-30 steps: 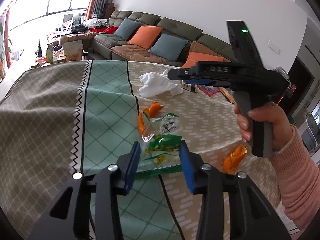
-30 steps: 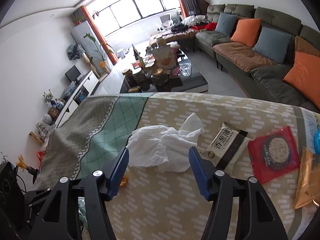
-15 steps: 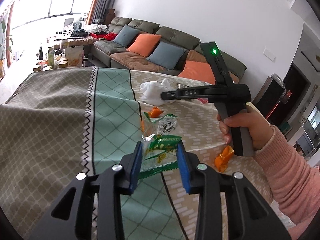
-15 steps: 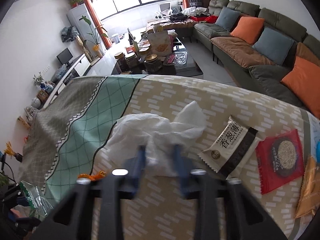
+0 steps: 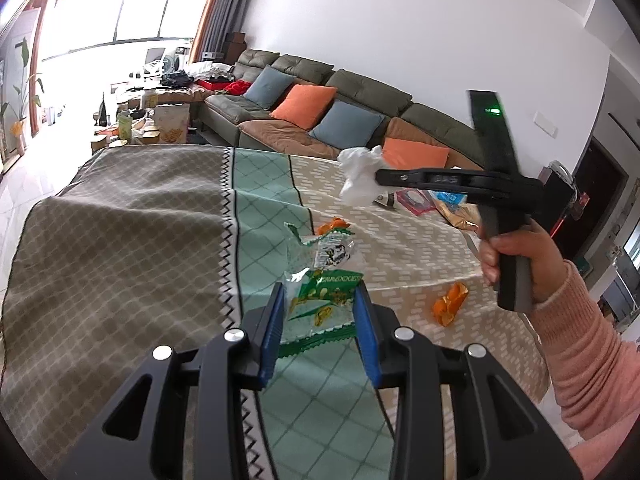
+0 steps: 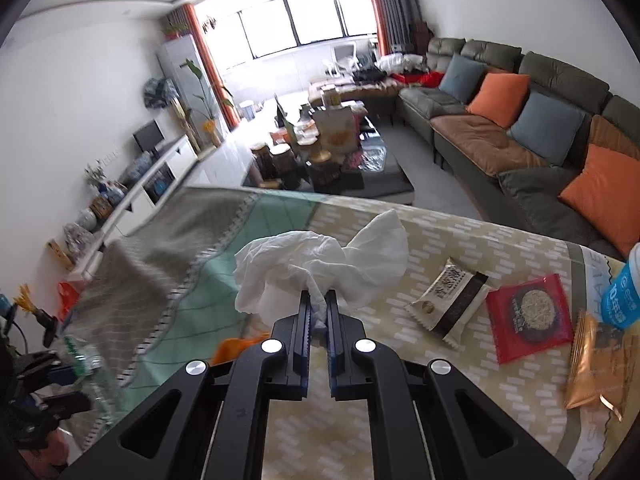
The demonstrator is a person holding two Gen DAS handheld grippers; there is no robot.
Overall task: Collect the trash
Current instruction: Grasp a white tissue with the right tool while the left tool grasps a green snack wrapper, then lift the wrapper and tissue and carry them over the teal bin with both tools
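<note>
My left gripper (image 5: 320,320) is shut on a green snack wrapper (image 5: 328,296), its blue pads pressing both sides, over the green stripe of the tablecloth (image 5: 160,260). A clear wrapper (image 5: 332,250) lies just beyond it. My right gripper (image 6: 318,308) is shut on a crumpled white tissue (image 6: 320,264) and holds it up off the table. The left wrist view shows that tissue (image 5: 360,176) hanging from the right gripper (image 5: 380,178), which a hand in a pink sleeve (image 5: 516,264) holds. Orange peel pieces (image 5: 450,304) (image 5: 334,225) lie on the cloth.
Sealed snacks lie to the right: a black-and-white packet (image 6: 448,296), a red packet (image 6: 528,312), a golden packet (image 6: 596,364) and a blue cup (image 6: 624,296). A green sofa (image 6: 520,128) stands beyond the table's far edge, and a cluttered coffee table (image 6: 332,160) is further back.
The right gripper closed on the white tissue and lifted it off the cloth. The left gripper narrowed onto the green wrapper and drew back with it.
</note>
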